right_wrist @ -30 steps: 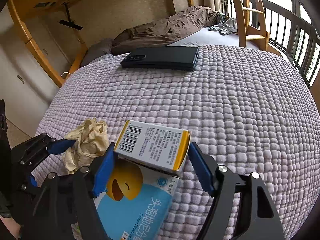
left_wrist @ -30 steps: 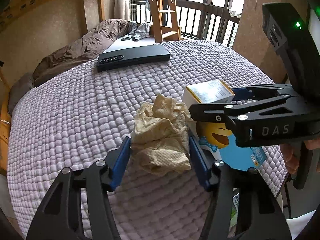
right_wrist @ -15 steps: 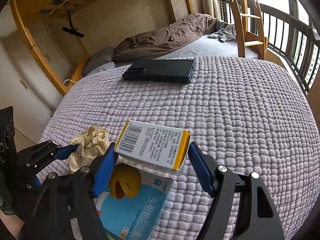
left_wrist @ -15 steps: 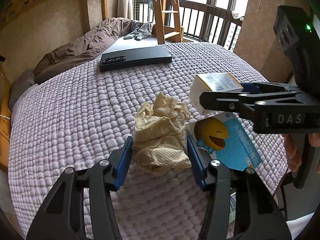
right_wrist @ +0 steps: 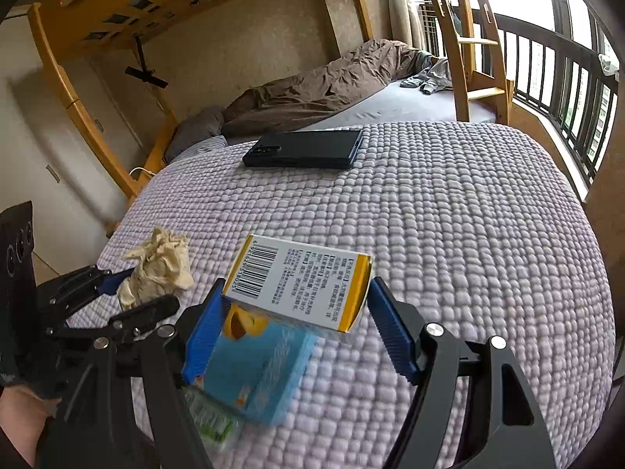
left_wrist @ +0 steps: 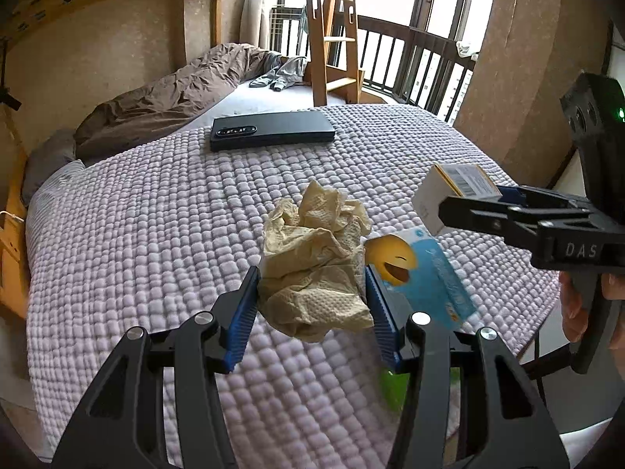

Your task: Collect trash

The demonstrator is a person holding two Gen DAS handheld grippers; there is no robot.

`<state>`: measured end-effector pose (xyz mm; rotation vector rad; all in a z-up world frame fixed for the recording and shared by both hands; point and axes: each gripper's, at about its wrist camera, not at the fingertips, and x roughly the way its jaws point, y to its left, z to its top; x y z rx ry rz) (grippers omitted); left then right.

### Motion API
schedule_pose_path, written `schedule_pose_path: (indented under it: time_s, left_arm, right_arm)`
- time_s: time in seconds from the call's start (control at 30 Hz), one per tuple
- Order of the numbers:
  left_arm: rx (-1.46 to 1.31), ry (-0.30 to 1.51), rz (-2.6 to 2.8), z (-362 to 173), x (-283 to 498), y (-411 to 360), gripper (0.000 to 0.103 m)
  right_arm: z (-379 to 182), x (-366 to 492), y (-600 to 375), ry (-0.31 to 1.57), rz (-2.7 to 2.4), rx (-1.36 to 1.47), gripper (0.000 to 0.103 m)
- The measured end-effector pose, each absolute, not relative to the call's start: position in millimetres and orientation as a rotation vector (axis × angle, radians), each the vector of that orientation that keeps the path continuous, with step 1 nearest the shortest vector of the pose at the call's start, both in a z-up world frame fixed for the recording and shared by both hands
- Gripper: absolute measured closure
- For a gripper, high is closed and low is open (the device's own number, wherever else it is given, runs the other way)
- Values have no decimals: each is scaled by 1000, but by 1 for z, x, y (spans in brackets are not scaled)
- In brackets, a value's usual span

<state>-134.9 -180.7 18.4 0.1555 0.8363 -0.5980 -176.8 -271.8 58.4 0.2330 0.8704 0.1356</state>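
A crumpled beige paper towel (left_wrist: 314, 262) hangs above the purple quilt (left_wrist: 156, 234), pinched between the blue pads of my left gripper (left_wrist: 310, 301), which is shut on it. My right gripper (right_wrist: 297, 312) is shut on a white and yellow medicine box (right_wrist: 300, 281) with a barcode, lifted off the quilt. The same box (left_wrist: 455, 191) and the right gripper's black body appear at the right of the left wrist view. The towel (right_wrist: 160, 265) shows at the left of the right wrist view. A blue box with a yellow laughing face (right_wrist: 258, 367) lies on the quilt under the medicine box.
A black phone (left_wrist: 271, 131) lies flat near the quilt's far edge. Behind it is a bed with a brown duvet (left_wrist: 168, 93), a wooden ladder (left_wrist: 332, 27) and a balcony railing (left_wrist: 422, 62). A green and white packet (right_wrist: 211, 418) sits by the blue box. A hand (left_wrist: 586, 308) grips the right tool.
Both grippers have risen from the quilt, carrying the paper towel and the medicine box. The blue box stayed on the quilt and now shows more fully beneath them.
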Motion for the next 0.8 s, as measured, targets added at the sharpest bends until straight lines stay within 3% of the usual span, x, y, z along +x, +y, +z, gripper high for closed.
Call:
schedule_pose_path:
  time_s: [0.8]
  left_arm:
    - [156, 855, -613, 25, -215, -162, 49]
  right_arm:
    - [71, -281, -275, 880, 137, 256, 32]
